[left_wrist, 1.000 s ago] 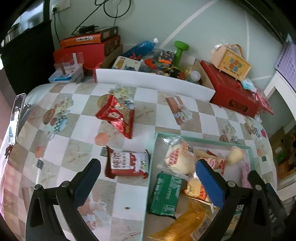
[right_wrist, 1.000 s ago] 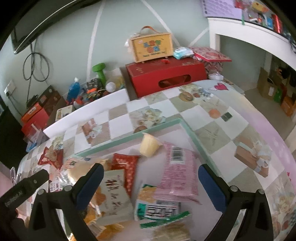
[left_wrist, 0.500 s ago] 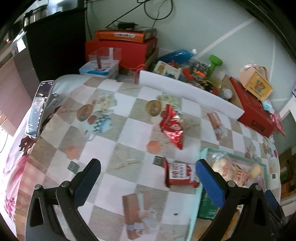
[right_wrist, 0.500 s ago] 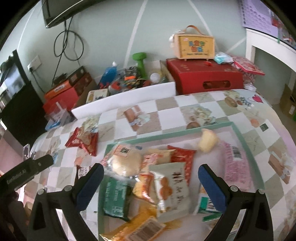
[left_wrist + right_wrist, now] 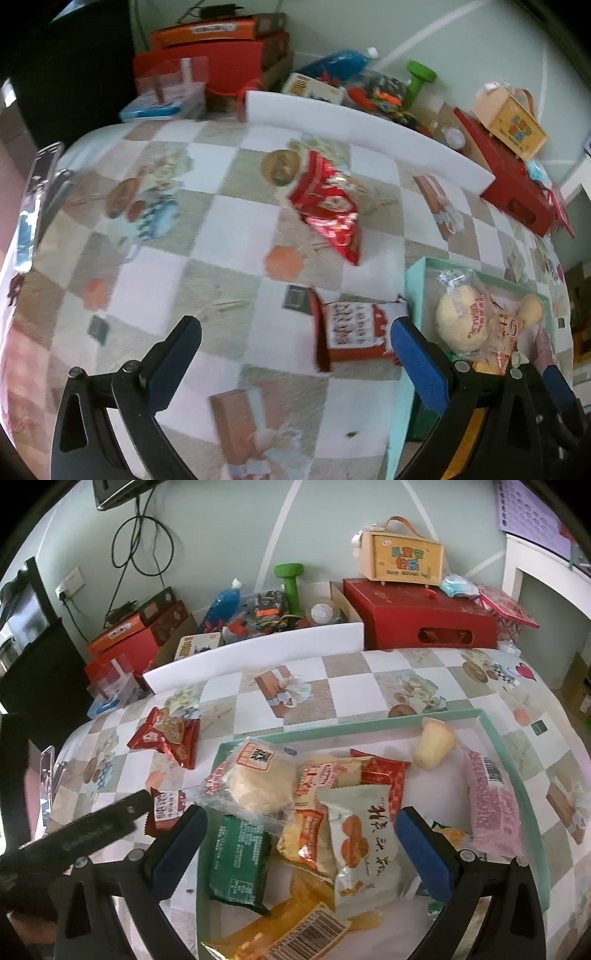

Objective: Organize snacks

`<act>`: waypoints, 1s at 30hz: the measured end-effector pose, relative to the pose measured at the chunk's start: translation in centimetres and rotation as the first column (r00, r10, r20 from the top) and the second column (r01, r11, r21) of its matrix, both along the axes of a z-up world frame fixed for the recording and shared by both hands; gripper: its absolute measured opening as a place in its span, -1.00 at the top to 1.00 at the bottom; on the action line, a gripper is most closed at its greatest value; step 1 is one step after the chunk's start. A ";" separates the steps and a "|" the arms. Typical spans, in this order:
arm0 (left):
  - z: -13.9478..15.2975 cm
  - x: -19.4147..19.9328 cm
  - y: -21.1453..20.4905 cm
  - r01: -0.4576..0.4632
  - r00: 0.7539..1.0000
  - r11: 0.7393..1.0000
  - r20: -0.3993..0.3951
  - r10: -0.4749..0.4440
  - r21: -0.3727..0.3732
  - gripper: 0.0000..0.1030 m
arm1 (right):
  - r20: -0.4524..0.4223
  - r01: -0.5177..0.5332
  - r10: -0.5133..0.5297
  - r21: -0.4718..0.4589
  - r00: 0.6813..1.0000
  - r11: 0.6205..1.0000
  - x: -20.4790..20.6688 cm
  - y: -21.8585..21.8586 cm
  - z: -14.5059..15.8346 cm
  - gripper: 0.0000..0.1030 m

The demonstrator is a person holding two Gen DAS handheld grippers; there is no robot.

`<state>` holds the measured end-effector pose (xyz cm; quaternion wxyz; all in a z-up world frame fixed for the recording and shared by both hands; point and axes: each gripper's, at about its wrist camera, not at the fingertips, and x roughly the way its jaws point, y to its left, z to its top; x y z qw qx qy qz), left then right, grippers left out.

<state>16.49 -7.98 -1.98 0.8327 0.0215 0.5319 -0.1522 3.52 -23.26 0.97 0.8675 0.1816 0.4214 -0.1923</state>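
Observation:
A mint-green tray (image 5: 495, 734) (image 5: 413, 273) holds several snack packets, among them a round bun (image 5: 255, 779), a green packet (image 5: 240, 860) and a pink packet (image 5: 487, 797). Two snacks lie on the checked tablecloth outside it: a red-and-white packet (image 5: 351, 328) (image 5: 166, 808) by the tray's left edge and a shiny red bag (image 5: 328, 206) (image 5: 166, 738) farther back. My left gripper (image 5: 295, 350) is open and hovers just short of the red-and-white packet. Over the tray's near half, my right gripper (image 5: 301, 845) stands open and empty.
A white board (image 5: 362, 129) stands along the table's far edge, with red boxes (image 5: 417, 616), a green dumbbell (image 5: 291, 583), a yellow carry box (image 5: 406, 559) and clutter behind it. A phone (image 5: 35, 199) lies at the table's left edge. Bare tablecloth stretches left of the tray.
The left gripper swung left away from the tray, then came back closer to the red-and-white packet. The right gripper's view shifted left over the tray. Both stayed open.

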 end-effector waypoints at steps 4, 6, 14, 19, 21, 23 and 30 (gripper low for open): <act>-1.0 0.0 -1.6 0.050 0.999 0.998 -0.011 -0.049 0.027 -0.98 | -0.001 0.021 -0.021 0.005 1.000 1.000 -0.3 -0.7 -0.1 -1.00; -1.3 0.0 -2.0 0.062 0.998 0.998 -0.017 -0.062 0.033 -0.98 | -0.001 0.033 -0.033 0.012 0.999 0.999 -0.4 -1.1 -0.2 -1.00; -2.4 -0.2 -3.5 0.102 0.995 0.992 -0.007 -0.101 0.080 -0.98 | -0.003 0.055 -0.055 0.025 0.998 0.998 -0.7 -1.7 -0.3 -1.00; -2.5 0.6 -2.6 0.069 0.997 0.997 -0.033 -0.068 0.040 -0.98 | -0.004 0.061 -0.061 0.027 0.998 0.998 -0.7 -1.9 -0.3 -1.00; -2.5 0.8 -2.1 0.055 0.998 0.998 -0.036 -0.054 0.038 -0.98 | -0.003 0.063 -0.063 0.029 0.998 0.998 -0.8 -1.9 -0.3 -1.00; -2.5 0.9 -1.7 0.043 0.999 0.998 -0.032 -0.042 0.045 -0.98 | -0.003 0.064 -0.064 0.029 0.998 0.998 -0.8 -1.9 -0.3 -1.00; -2.1 1.0 -0.5 0.008 1.000 0.997 -0.021 -0.006 0.080 -0.98 | -0.011 0.060 -0.060 0.030 0.998 0.998 -0.7 -1.8 -0.4 -1.00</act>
